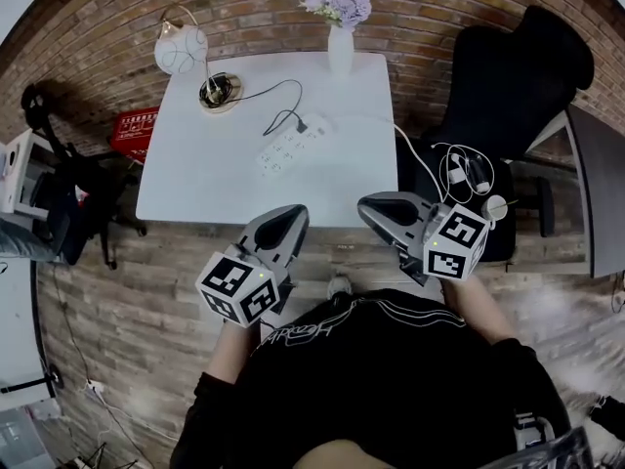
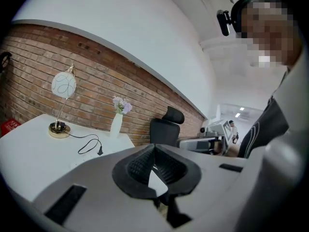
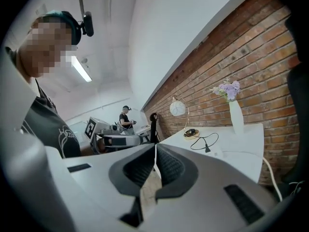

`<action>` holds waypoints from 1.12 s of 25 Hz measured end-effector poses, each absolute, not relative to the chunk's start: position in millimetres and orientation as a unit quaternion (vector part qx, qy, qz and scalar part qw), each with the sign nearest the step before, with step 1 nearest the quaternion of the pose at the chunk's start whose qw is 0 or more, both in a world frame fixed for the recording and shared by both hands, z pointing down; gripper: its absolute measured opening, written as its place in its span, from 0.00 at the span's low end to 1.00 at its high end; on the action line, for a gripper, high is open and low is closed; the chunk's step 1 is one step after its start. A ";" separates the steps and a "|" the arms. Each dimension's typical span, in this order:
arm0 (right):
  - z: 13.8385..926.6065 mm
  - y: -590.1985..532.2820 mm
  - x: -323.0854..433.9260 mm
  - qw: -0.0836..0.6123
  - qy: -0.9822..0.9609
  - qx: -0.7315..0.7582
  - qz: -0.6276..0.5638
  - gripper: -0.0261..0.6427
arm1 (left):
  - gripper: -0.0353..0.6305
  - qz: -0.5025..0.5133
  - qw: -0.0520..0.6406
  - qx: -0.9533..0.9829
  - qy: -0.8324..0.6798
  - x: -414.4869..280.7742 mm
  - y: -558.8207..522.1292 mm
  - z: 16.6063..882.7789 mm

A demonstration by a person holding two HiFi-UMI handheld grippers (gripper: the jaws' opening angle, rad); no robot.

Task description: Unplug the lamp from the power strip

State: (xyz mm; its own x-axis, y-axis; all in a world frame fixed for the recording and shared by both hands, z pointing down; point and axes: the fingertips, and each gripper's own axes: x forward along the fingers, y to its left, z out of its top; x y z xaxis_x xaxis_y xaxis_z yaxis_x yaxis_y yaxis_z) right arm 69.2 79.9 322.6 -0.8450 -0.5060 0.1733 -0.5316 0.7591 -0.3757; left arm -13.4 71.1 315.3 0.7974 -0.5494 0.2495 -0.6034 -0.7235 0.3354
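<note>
A lamp with a white globe shade [image 1: 181, 49] and a gold base [image 1: 219, 93] stands at the far left of the white table [image 1: 195, 189]. Its black cord runs to a black plug [image 1: 298, 123] at the far end of the white power strip [image 1: 290, 146]; I cannot tell how deep the plug sits. The lamp [image 2: 63, 85] and plug [image 2: 100, 151] also show in the left gripper view, and the lamp [image 3: 177, 108] and plug [image 3: 207, 150] in the right gripper view. My left gripper [image 1: 291, 213] [image 2: 154, 146] and right gripper [image 1: 371, 206] [image 3: 155, 146] are both shut and empty, held before the table's near edge.
A white vase of purple flowers [image 1: 341, 29] stands at the table's far edge. A black office chair [image 1: 508, 76] is to the right, with white cables and small items [image 1: 467, 171] on a dark seat beside the table. A red crate [image 1: 132, 130] sits to the left.
</note>
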 end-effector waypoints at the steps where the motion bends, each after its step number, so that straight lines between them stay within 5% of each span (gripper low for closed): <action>1: 325.7 69.2 67.8 0.034 -0.936 0.283 0.208 0.04 | 0.06 0.069 0.204 0.924 -0.315 -18.3 59.5 318.9; 28: 432.1 -114.2 31.4 0.082 -0.912 0.255 0.310 0.04 | 0.06 0.229 0.238 0.863 -0.382 -90.4 -123.1 500.7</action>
State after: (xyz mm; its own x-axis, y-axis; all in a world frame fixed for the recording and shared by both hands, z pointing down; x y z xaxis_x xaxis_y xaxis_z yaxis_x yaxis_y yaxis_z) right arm 31.4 -114.2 432.1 -0.8571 -0.4140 0.3065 -0.5150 0.6785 -0.5238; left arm -90.4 -123.1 500.7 0.6027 -0.5512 0.5770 -0.7691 -0.5941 0.2359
